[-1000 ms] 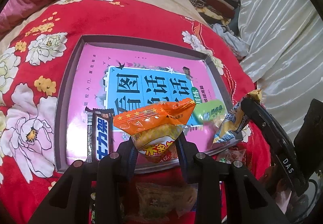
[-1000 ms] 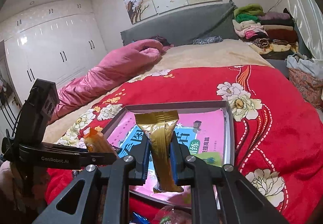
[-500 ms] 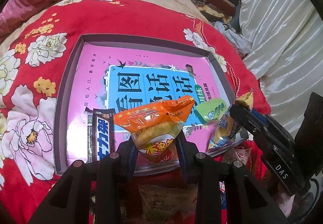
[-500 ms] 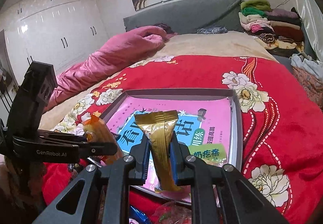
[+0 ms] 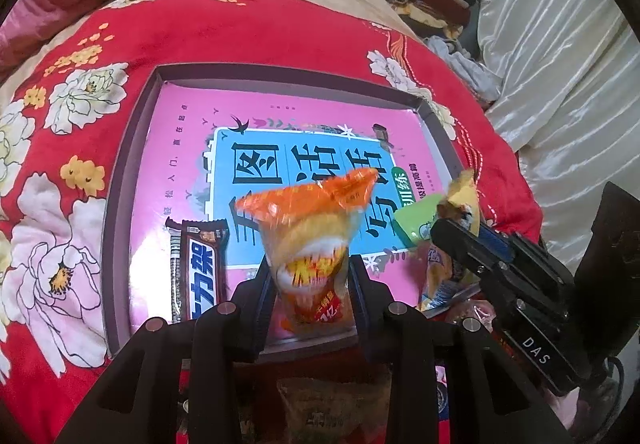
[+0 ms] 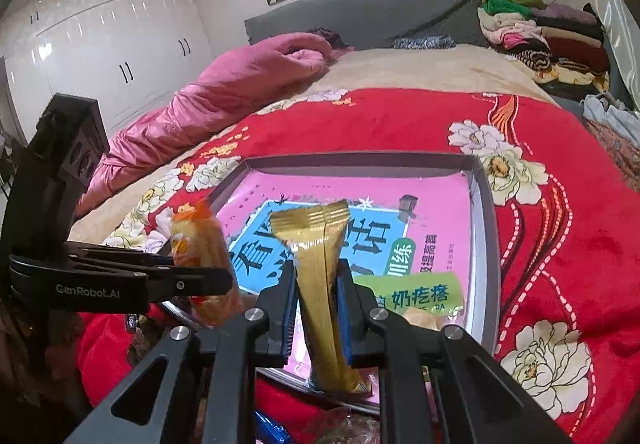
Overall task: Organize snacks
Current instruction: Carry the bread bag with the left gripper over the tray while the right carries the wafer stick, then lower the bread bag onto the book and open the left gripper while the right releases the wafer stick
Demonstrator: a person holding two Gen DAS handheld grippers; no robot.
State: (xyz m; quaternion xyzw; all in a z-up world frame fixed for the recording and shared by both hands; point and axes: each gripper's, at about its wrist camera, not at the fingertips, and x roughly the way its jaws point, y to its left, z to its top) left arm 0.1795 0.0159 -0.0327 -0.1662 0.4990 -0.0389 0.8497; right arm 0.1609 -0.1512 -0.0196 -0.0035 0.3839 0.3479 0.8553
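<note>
Two snack packets are showing in the grippers, one each. Left wrist view: we are seeing the left gripper pinching an orange-and-yellow snack packet between its two fingers, the packet standing upright over the near edge of the grey tray. A pink-and-blue book cover is lining the tray floor. A brown chocolate bar is lying on it at the near left, and a green packet is lying at the near right. The right gripper is reaching in from the right, clamping a gold packet. The tray is sitting on a red flowered blanket.

Right wrist view: we are seeing the right gripper pressed onto the gold packet, which is standing upright above the tray's near rim. The green packet is lying on the book cover just beyond the right finger. The left gripper is coming in from the left, holding the orange-and-yellow snack packet. More wrapped snacks are lying below, partly hidden.
</note>
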